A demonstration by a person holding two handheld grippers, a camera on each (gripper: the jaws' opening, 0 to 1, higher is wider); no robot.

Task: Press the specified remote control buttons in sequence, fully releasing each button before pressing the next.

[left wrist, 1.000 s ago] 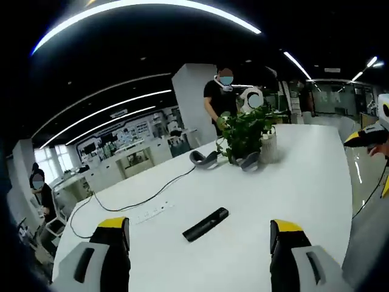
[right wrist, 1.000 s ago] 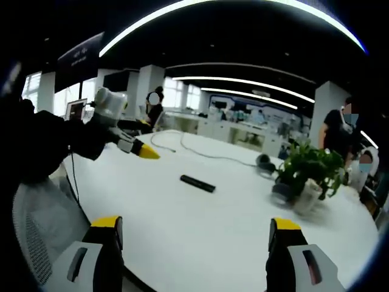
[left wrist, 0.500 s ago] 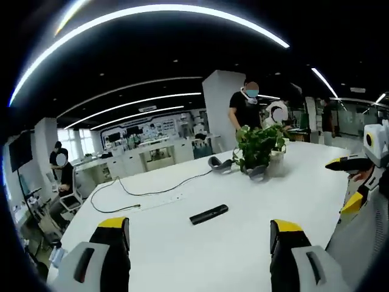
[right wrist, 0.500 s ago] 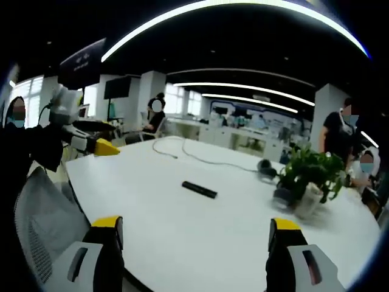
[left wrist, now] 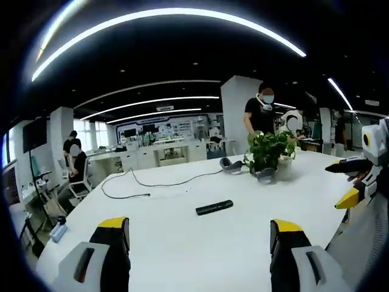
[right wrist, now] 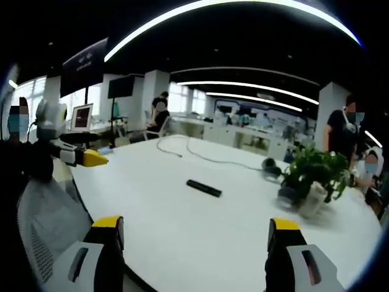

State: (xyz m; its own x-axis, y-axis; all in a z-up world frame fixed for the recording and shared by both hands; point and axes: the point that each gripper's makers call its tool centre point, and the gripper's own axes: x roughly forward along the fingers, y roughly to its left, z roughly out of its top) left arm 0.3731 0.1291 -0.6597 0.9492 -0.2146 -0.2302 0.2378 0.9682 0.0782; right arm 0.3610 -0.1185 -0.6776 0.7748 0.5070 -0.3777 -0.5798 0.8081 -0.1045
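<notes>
A slim, matte black remote control (left wrist: 214, 207) lies flat mid-way across the smooth white counter (left wrist: 182, 243), well apart from both tongs. The left tongs (left wrist: 200, 243) and right tongs (right wrist: 194, 243) (yellow-tipped, grey-bodied) stand spread, pinching nothing. A leafy potted plant (left wrist: 269, 152) sits beyond.

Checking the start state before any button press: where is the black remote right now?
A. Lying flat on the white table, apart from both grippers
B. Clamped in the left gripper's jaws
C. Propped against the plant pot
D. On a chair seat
A: the remote lies flat on the white table, nothing touching it, well short of the potted plant.
</notes>
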